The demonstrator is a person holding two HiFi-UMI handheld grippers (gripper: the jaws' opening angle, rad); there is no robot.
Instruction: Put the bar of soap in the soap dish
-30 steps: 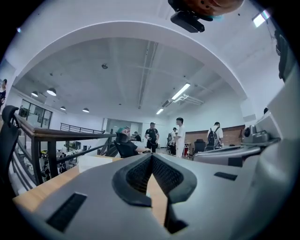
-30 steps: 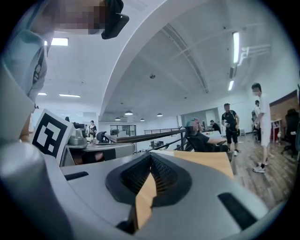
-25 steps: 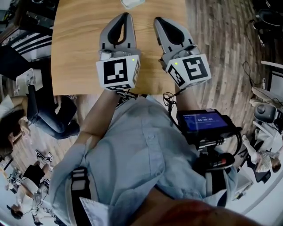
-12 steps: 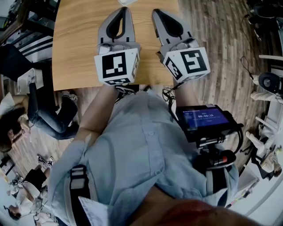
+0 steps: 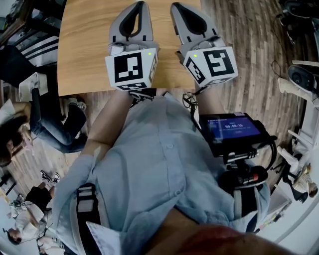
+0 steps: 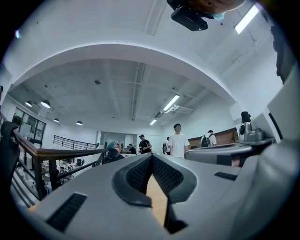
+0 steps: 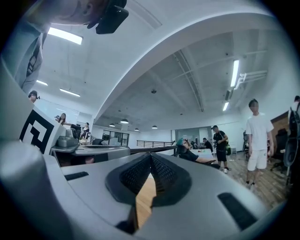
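Neither the bar of soap nor the soap dish shows in any view. Both grippers hover side by side over the near part of the wooden table [image 5: 84, 50], pointing away from me, about level. In the head view my left gripper [image 5: 141, 5] has its jaws together with nothing between them. The left gripper view shows the left gripper [image 6: 151, 157] with its pads meeting at the tip. My right gripper [image 5: 175, 6] is likewise shut and empty. In the right gripper view the right gripper [image 7: 151, 155] has its tips touching, with a strip of tabletop below.
A screen device [image 5: 232, 130] hangs at my right hip. A seated person [image 5: 50, 124] is at the table's left side. Wooden floor lies to the right. A person in white [image 6: 178, 143] and another person [image 7: 257, 136] stand far across the room.
Both grippers sit slightly higher in the head view. The white thing at the table's far edge has slipped out of the top of the frame. Both pairs of jaws stay together.
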